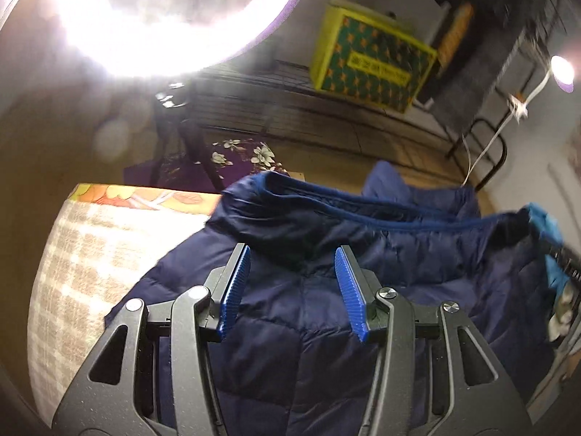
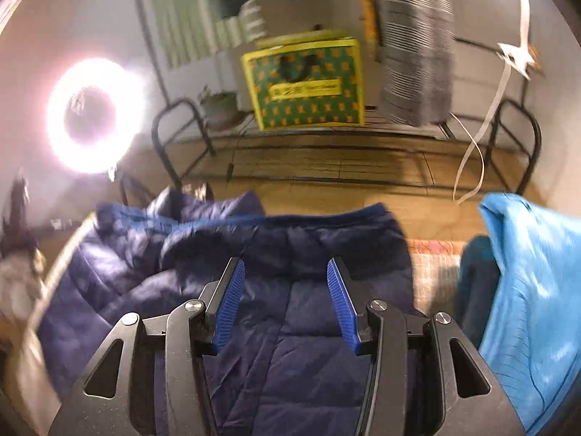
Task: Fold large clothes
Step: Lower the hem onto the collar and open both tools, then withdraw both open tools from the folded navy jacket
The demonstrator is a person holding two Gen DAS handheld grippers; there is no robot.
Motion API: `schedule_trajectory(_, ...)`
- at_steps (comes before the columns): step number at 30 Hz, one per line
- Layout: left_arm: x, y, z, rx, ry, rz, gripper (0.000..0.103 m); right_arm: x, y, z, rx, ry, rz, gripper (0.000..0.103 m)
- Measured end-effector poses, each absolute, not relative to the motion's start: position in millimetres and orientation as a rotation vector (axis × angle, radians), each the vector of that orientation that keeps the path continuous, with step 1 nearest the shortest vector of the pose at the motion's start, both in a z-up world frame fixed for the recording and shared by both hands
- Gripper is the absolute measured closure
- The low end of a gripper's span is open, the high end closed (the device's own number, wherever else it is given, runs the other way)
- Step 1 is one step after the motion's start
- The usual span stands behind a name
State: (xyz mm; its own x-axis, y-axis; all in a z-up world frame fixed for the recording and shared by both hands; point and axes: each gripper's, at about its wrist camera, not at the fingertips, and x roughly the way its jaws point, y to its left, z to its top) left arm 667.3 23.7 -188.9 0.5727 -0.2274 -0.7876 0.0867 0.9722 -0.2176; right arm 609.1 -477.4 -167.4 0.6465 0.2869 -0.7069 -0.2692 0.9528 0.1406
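Note:
A navy quilted puffer jacket (image 1: 308, 290) lies spread on the checked bed cover (image 1: 90, 247), its bound hem edge running across the far side. My left gripper (image 1: 292, 258) hovers over it, blue pads apart, nothing between them. In the right wrist view the same jacket (image 2: 308, 345) fills the lower middle. My right gripper (image 2: 285, 269) stands open above it, with no cloth caught between its pads. At the right edge of the left wrist view, part of the right gripper (image 1: 559, 279) shows over the jacket's far side.
A light blue garment (image 2: 533, 290) lies beside the jacket on the right. A ring light (image 2: 94, 116) glares at the left. A yellow-green patterned bag (image 2: 308, 83) sits on a black metal rack (image 2: 326, 145) across the wooden floor. A purple floral cloth (image 1: 236, 160) lies past the bed's edge.

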Motion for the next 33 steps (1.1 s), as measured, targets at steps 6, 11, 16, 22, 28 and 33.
schedule_trajectory(6,695.9,-3.2,-214.7,0.017,0.930,-0.056,0.053,639.1,-447.3,-195.7,-0.120,0.835,0.273,0.057)
schedule_trajectory(11,721.6,10.6,-243.7,0.009,0.914,0.105,0.053,661.4,-468.9,-223.8,-0.101,0.903,0.133,0.057)
schedule_trajectory(16,733.0,14.1,-246.4,0.013,0.911,0.144,0.051,671.0,-487.1,-236.8,-0.012,0.959,0.097,0.057)
schedule_trajectory(22,708.1,7.3,-207.9,0.009,0.865,0.071,0.051,662.9,-479.1,-226.1,-0.074,0.948,0.076,0.057)
schedule_trajectory(28,651.3,-49.3,-176.7,0.000,0.881,-0.205,0.051,630.0,-472.0,-198.9,0.016,0.907,0.195,0.057)
schedule_trajectory(33,635.7,-119.0,-197.8,0.173,0.885,-0.261,0.051,600.9,-440.4,-194.9,-0.103,0.907,0.284,0.056)
